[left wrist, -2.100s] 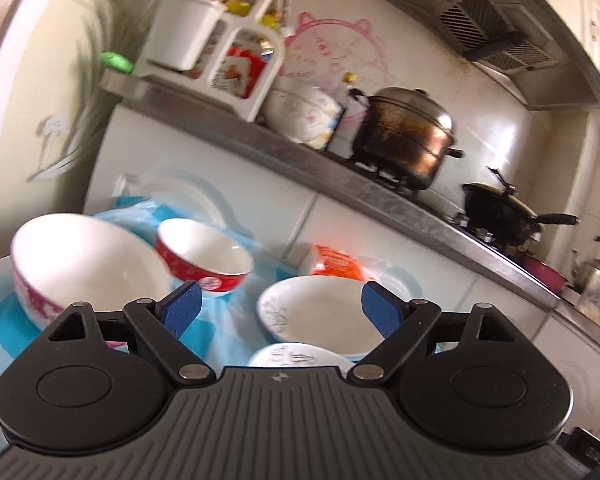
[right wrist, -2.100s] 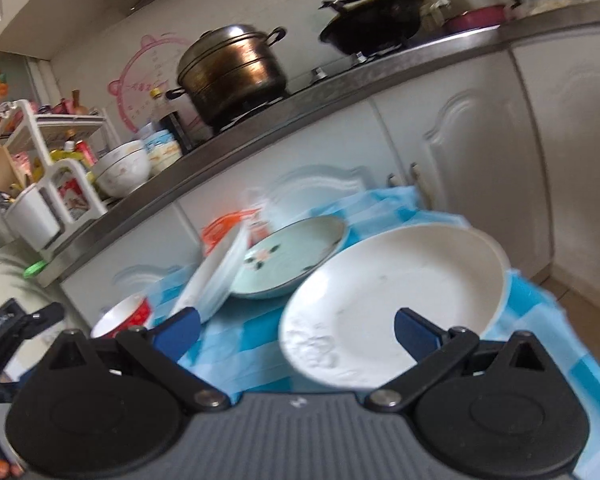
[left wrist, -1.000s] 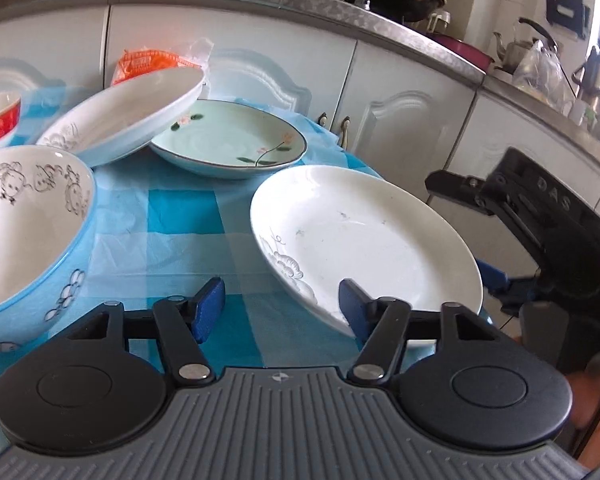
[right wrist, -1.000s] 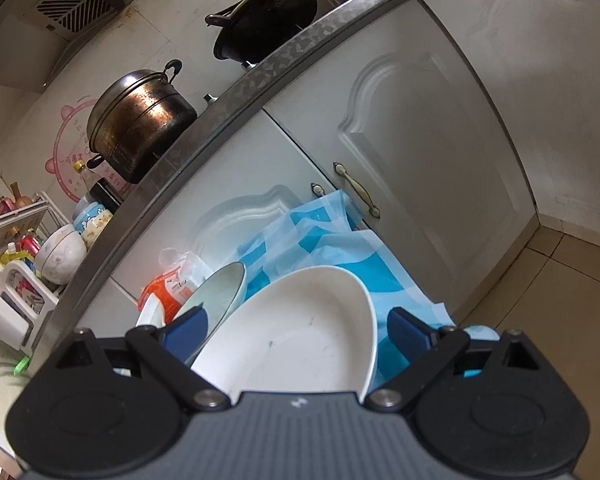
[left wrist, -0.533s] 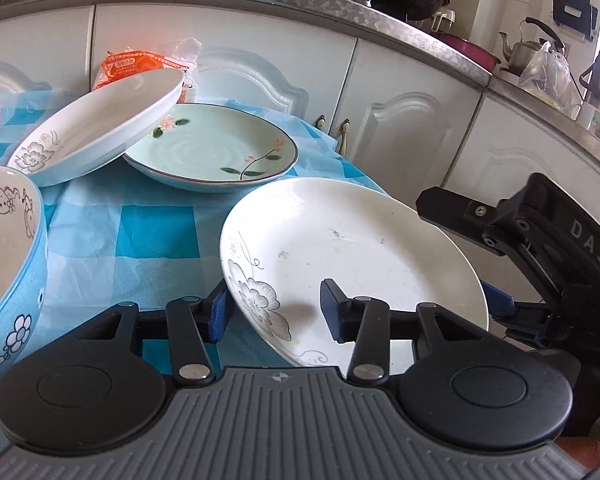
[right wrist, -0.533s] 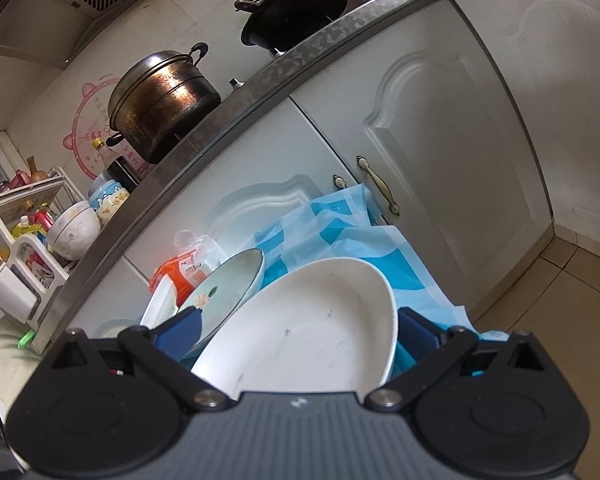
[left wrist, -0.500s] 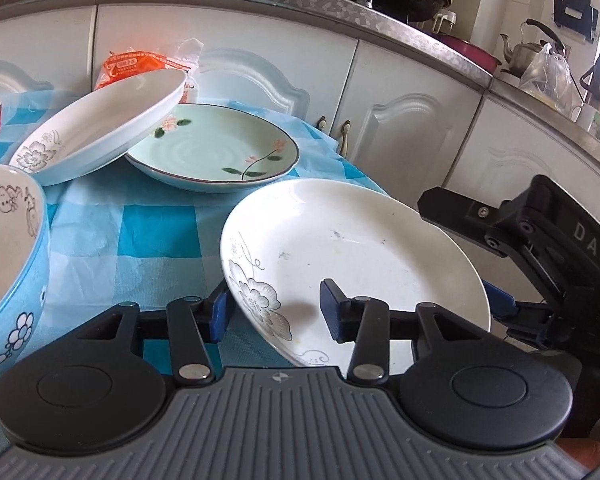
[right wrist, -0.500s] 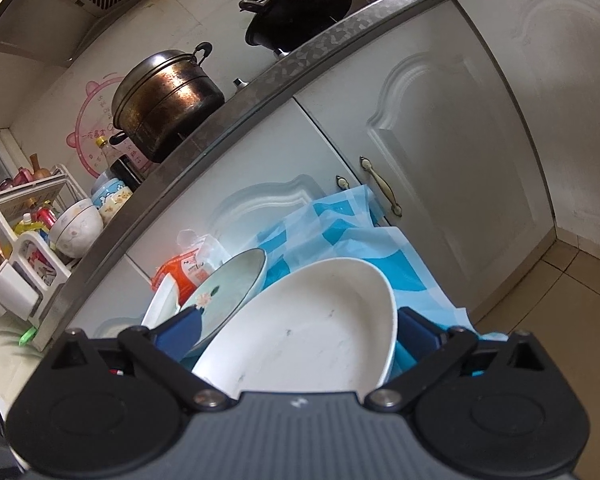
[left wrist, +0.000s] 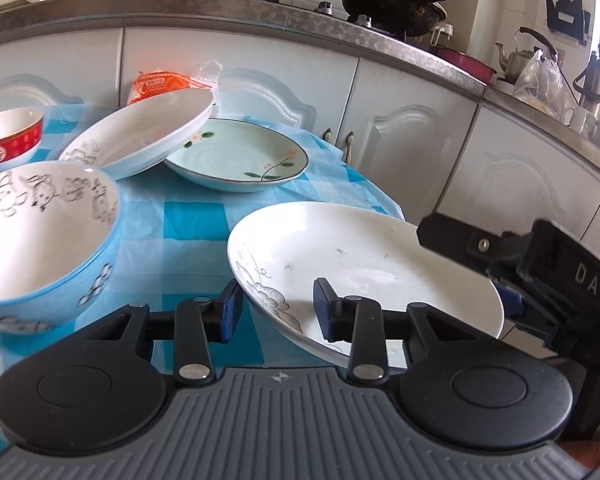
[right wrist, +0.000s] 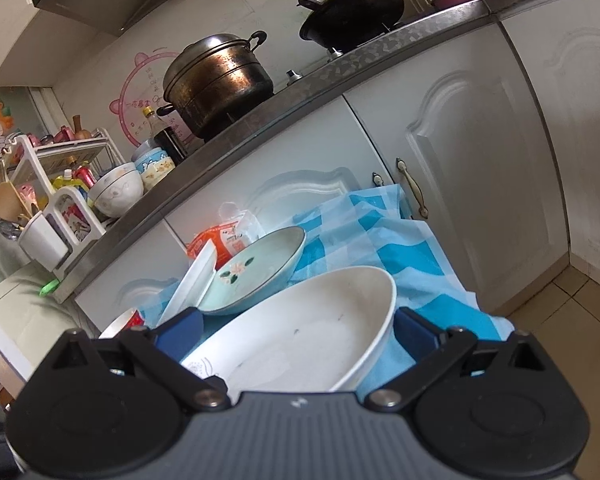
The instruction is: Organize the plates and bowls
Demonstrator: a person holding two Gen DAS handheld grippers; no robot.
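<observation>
The white plate (left wrist: 364, 264) is being grasped: the left gripper (left wrist: 278, 310) fingers have just been closing astride its rim, contact unconfirmed; the right gripper (right wrist: 296, 330) fingers stand apart. A firm clamp is required before lifting.

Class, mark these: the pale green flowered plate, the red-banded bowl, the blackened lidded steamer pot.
pale green flowered plate (left wrist: 236, 156), left wrist view, centre of its well
red-banded bowl (left wrist: 8, 150), left wrist view, outer red band
blackened lidded steamer pot (right wrist: 220, 84), right wrist view, side wall
</observation>
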